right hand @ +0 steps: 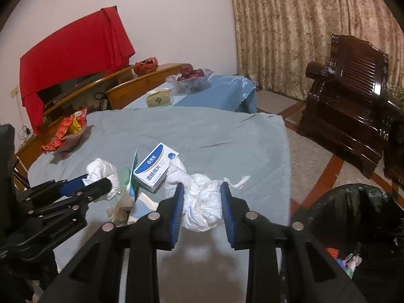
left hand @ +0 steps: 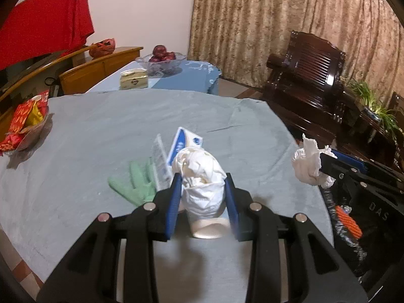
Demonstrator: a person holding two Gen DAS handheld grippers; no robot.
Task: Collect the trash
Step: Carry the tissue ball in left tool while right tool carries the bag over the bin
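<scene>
Both grippers had a wad each: the left gripper (left hand: 203,184) was pinched narrow around a crumpled white tissue (left hand: 200,176), the right gripper (right hand: 202,197) squeezing another tissue wad (right hand: 202,202), both lifted above the worktop (left hand: 101,126). Blue-and-white box (right hand: 155,168) sat there untouched, black trash bag (right hand: 353,214) just beside the edge.

left gripper (left hand: 203,189) clamps tissue wad (left hand: 199,174); green glove (left hand: 136,184) beside it on table (left hand: 101,131).
</scene>
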